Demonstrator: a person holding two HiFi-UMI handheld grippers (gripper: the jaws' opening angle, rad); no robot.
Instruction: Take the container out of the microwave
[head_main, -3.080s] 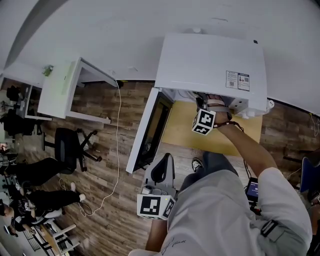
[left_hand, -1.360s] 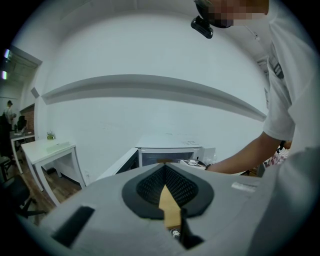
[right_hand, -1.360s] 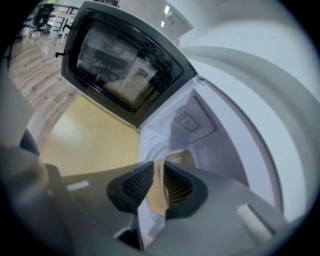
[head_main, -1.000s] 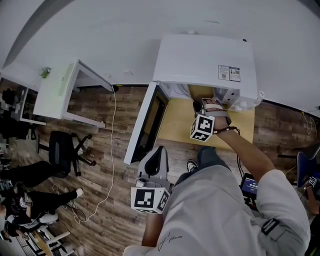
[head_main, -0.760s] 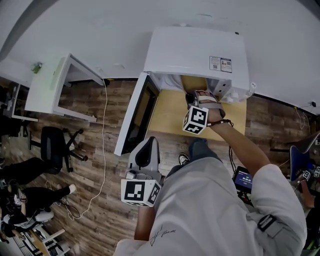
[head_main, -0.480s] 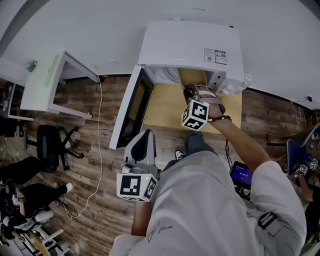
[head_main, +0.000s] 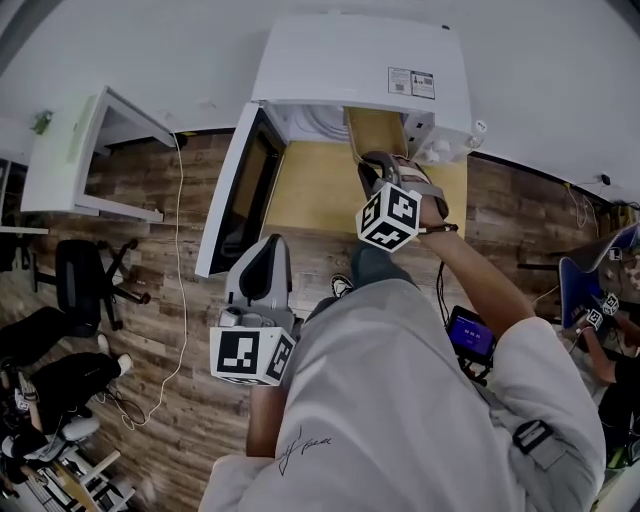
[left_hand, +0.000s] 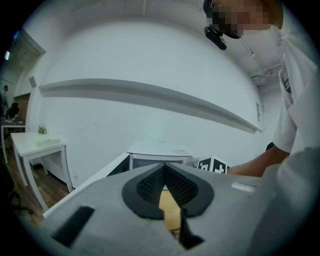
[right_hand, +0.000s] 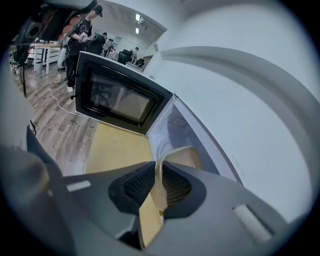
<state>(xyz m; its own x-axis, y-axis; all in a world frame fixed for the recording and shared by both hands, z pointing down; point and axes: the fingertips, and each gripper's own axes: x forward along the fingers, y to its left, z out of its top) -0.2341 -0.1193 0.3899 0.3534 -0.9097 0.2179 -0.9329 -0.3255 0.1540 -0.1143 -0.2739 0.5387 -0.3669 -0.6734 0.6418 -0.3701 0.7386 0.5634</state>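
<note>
Right claw (right_hand: 159, 186), just tightened, pinched the thin rim of a tan container (right_hand: 184, 156) at the microwave (head_main: 350, 60) mouth; it looked light, slightly flexible, best held at that rim. Left claw (left_hand: 164, 175) was closed, empty.

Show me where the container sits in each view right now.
Head view: container at top centre, in the mouth of the microwave, held by the right gripper.
Left gripper view: container not visible; the microwave sits at centre.
Right gripper view: container lower centre, with the jaws, which have just been closing, clamped on its rim.
Shared landmark: the microwave, its door open.
</note>
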